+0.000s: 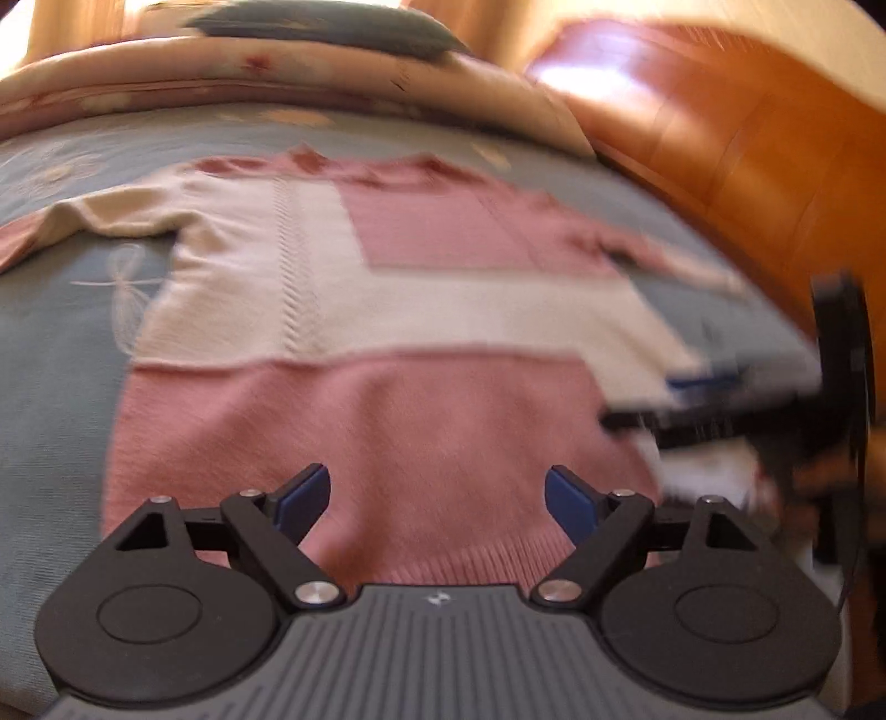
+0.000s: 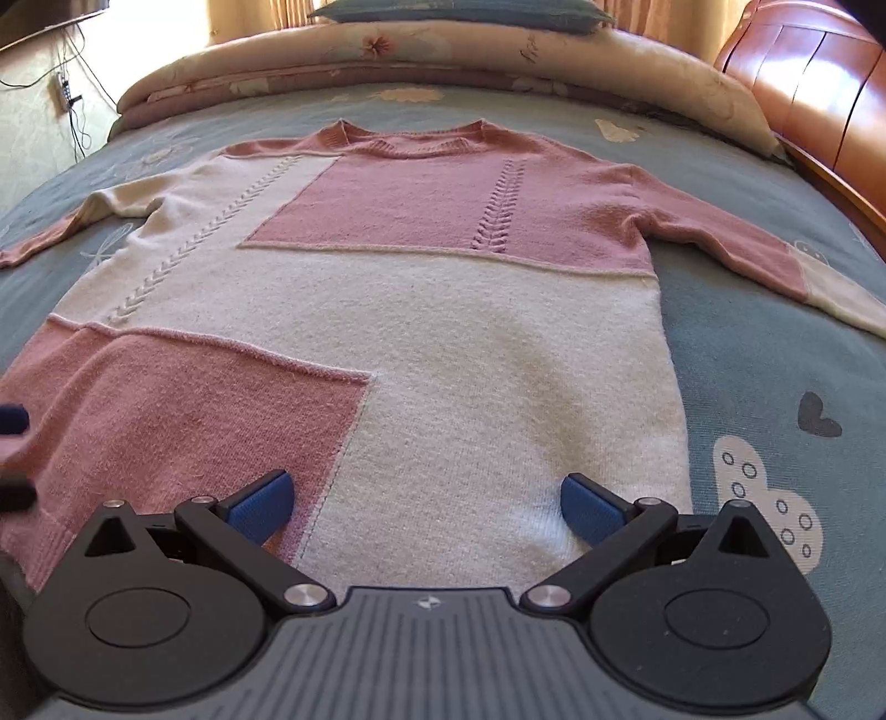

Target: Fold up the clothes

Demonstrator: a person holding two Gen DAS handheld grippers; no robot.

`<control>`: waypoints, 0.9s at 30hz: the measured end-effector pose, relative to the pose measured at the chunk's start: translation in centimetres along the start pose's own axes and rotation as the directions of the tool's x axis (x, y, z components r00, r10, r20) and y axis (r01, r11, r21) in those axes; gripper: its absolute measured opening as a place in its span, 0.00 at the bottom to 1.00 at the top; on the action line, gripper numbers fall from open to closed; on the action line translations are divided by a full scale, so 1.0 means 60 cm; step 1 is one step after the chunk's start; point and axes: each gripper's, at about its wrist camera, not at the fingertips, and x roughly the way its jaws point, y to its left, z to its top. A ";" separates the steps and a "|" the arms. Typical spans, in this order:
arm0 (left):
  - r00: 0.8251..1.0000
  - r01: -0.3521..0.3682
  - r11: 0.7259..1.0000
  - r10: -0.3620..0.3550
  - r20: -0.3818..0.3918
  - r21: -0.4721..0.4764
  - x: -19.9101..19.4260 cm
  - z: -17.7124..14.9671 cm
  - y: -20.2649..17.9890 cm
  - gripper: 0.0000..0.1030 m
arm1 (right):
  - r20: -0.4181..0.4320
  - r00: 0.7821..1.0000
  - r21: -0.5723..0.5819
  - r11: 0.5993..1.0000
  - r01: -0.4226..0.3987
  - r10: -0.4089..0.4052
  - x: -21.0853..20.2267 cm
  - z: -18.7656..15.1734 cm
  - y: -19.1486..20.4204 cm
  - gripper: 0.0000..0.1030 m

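Note:
A pink and cream knitted sweater (image 2: 443,310) lies flat on the bed, neckline far, hem near, both sleeves spread out to the sides. My right gripper (image 2: 426,507) hangs open over the hem, above the cream panel, with nothing between its blue pads. My left gripper (image 1: 437,501) is open too, over the pink part of the hem of the sweater (image 1: 354,421), holding nothing. The left wrist view is blurred. In it the right gripper (image 1: 736,410) shows as a dark shape at the right edge. A blue pad of the left gripper (image 2: 12,421) peeks in at the right wrist view's left edge.
The blue-grey bedspread (image 2: 775,365) has white cloud and heart prints. A rolled floral quilt (image 2: 421,52) and a blue pillow (image 2: 459,11) lie at the far side. A glossy wooden headboard (image 2: 819,83) rises at the right. Cables hang on the wall at the far left (image 2: 69,105).

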 end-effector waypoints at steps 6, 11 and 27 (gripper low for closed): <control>0.996 -0.077 0.989 0.082 0.030 -0.127 0.031 0.048 0.083 0.82 | 0.102 0.993 -0.070 0.996 -0.054 0.061 -0.029 0.020 0.060 1.00; 0.998 -0.066 0.960 0.061 -0.029 -0.272 0.064 0.045 0.133 0.83 | 0.128 0.983 -0.169 0.979 -0.111 0.134 0.003 0.039 0.138 1.00; 0.998 -0.065 0.989 0.063 -0.016 -0.134 0.049 0.070 0.069 0.82 | 0.143 0.986 -0.154 0.986 -0.061 0.083 -0.026 -0.070 0.125 1.00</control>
